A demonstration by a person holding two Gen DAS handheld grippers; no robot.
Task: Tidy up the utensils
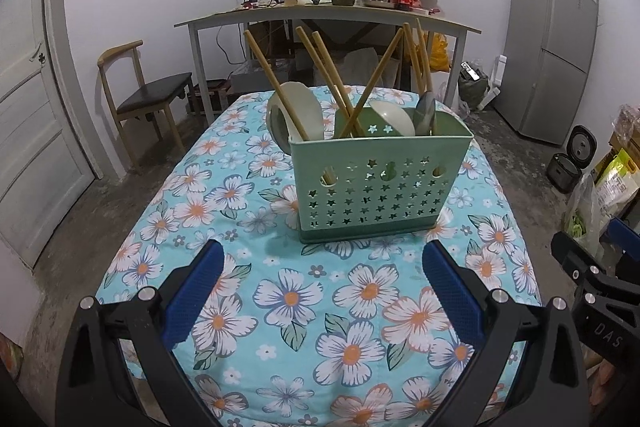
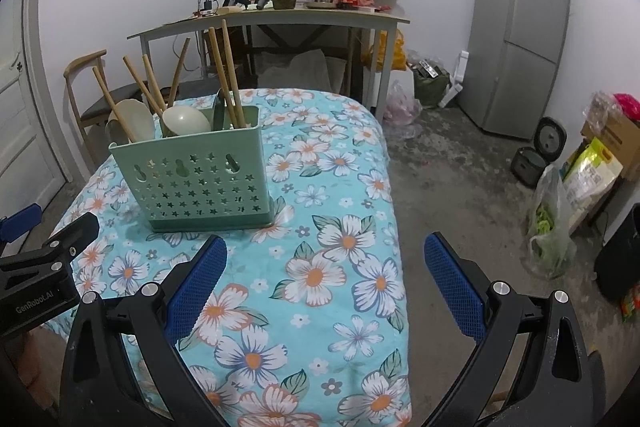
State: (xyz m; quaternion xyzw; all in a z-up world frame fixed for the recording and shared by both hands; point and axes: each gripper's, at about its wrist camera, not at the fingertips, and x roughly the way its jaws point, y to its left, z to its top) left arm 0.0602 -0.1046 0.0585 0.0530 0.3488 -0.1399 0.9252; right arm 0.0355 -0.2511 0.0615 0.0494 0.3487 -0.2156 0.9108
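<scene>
Chopstick tips vanish inside the star-punched green plastic caddy [image 1: 380,183], which holds wooden chopsticks [image 1: 276,83] and pale spoons [image 1: 394,117]; left gripper [image 1: 320,291] and right gripper [image 2: 326,287] gape, empty.

Left wrist view: set low over the near end of the floral tablecloth [image 1: 280,299], facing straight at the green utensil caddy [image 1: 380,179], fairly near. Right wrist view: placed further right, over the cloth's near right edge, angled so the caddy [image 2: 200,183] sits left and bare floor right. Shared by both: caddy, cloth, far cluttered desk [image 1: 328,15] (also the fridge [image 2: 516,39]).
</scene>
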